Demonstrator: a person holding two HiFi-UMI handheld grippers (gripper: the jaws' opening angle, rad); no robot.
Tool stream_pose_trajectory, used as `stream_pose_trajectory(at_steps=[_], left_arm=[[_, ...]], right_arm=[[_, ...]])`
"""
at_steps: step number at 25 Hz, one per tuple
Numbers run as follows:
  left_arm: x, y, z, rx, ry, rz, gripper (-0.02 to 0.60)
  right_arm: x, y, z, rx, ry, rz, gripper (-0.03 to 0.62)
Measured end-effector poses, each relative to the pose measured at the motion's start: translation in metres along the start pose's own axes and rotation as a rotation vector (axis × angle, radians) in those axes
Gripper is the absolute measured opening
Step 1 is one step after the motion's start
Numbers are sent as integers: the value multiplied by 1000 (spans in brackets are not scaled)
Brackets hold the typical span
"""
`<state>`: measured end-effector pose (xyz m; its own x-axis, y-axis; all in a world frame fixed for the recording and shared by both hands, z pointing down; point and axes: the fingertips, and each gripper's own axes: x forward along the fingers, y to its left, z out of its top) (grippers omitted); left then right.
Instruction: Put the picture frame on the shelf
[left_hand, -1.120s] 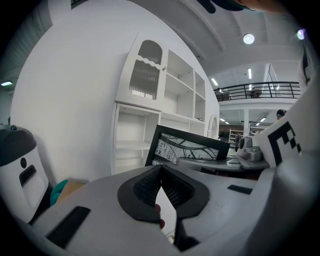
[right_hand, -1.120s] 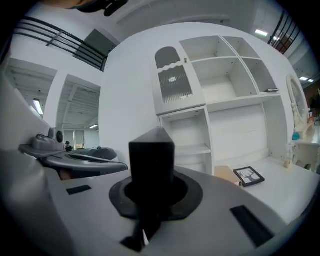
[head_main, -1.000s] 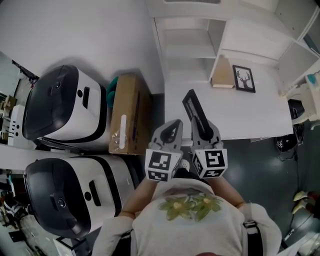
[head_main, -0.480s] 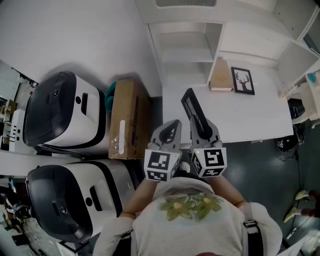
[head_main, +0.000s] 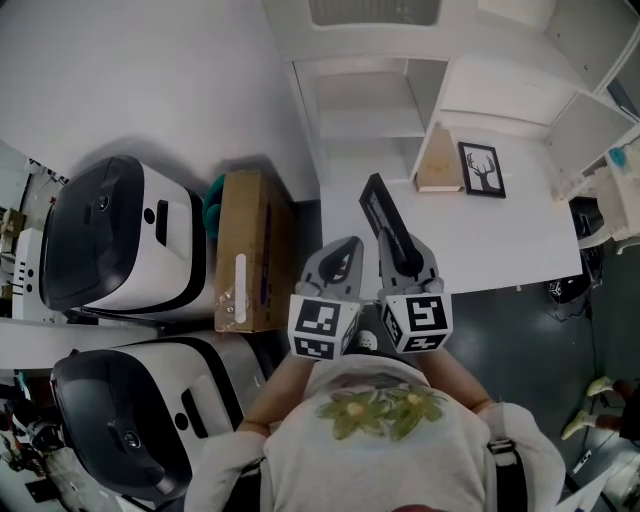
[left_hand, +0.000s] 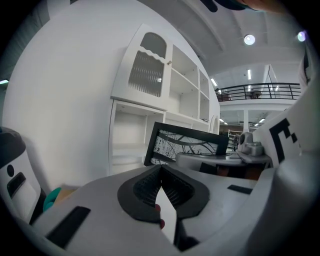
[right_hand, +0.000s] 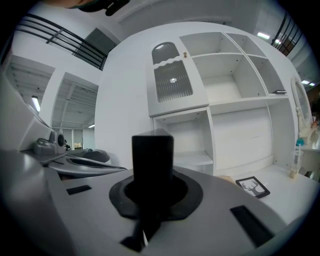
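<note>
My right gripper (head_main: 399, 246) is shut on a black picture frame (head_main: 383, 214), which sticks out forward, edge-on, over the near left corner of the white table (head_main: 520, 240). In the right gripper view the frame (right_hand: 152, 156) stands upright between the jaws of the right gripper (right_hand: 150, 197). Just to its left, my left gripper (head_main: 341, 262) is shut and empty; its own view shows the left gripper (left_hand: 161, 186) closed, with the held frame (left_hand: 186, 145) to the right. The white shelf (head_main: 368, 100) stands ahead with bare compartments.
A small deer picture (head_main: 481, 169) and a tan board (head_main: 433, 160) lie on the table near the shelf. A cardboard box (head_main: 247, 250) and two large black-and-white machines (head_main: 115, 235) (head_main: 150, 410) stand at the left. A bottle (head_main: 623, 158) sits at the far right.
Both grippers keep their hold and pose. The shelf, table and box have slid slightly left and down in the head view, and more of the shelf top shows.
</note>
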<state>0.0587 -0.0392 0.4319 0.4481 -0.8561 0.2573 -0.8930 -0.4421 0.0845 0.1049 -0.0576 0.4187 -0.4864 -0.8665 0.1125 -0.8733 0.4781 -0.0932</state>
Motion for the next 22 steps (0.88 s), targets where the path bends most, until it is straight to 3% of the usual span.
stream_pose_trajectory(at_steps=[22], left_arm=[[37, 73, 18, -18, -5, -39, 29]], right_arm=[[85, 1, 13, -32, 16, -60, 37]])
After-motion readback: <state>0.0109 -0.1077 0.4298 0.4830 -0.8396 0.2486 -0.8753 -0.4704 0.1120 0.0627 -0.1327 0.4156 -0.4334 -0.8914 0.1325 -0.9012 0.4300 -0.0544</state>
